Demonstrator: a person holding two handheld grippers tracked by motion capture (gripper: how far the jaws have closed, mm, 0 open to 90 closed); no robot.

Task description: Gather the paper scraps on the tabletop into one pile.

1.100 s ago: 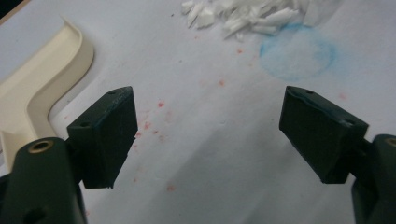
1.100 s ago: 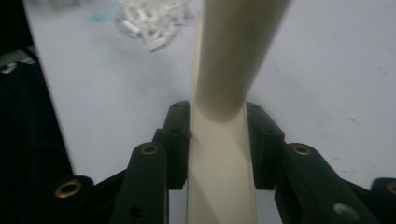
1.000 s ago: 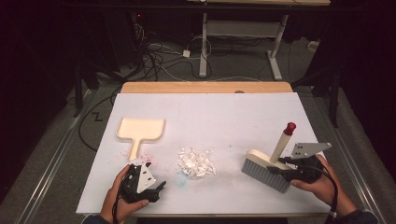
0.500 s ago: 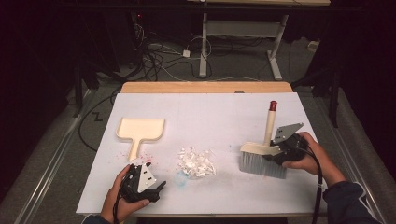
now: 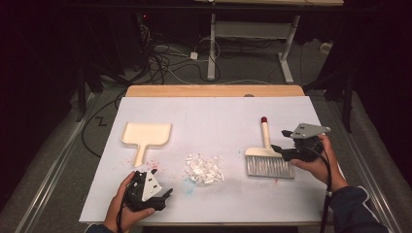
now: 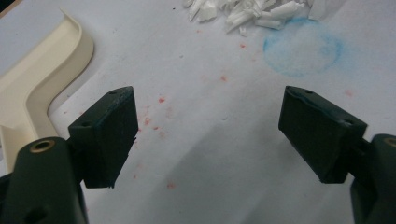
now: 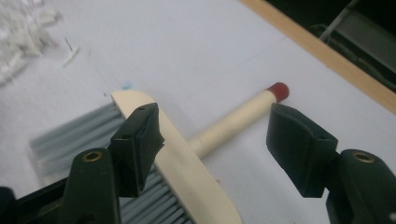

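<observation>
The brush (image 5: 268, 160) lies flat, right of middle, handle pointing up the frame; the right gripper (image 5: 286, 148) has just been opening beside it, gripping nothing; the left gripper (image 5: 163, 194), lower left, is spread too.

I work in a lab: my white-covered table (image 5: 214, 111) stands amid tangled floor cables (image 5: 160, 58) and a metal-legged bench (image 5: 252, 34).

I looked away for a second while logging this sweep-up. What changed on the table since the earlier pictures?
The brush went from tilted up in the right claw to lying flat, a little nearer the white scraps, handle pointing away from the person. The right claw's jaws have just been opening and now stand apart above the brush, no longer gripping it. The left claw, dustpan and scraps stayed put.
</observation>
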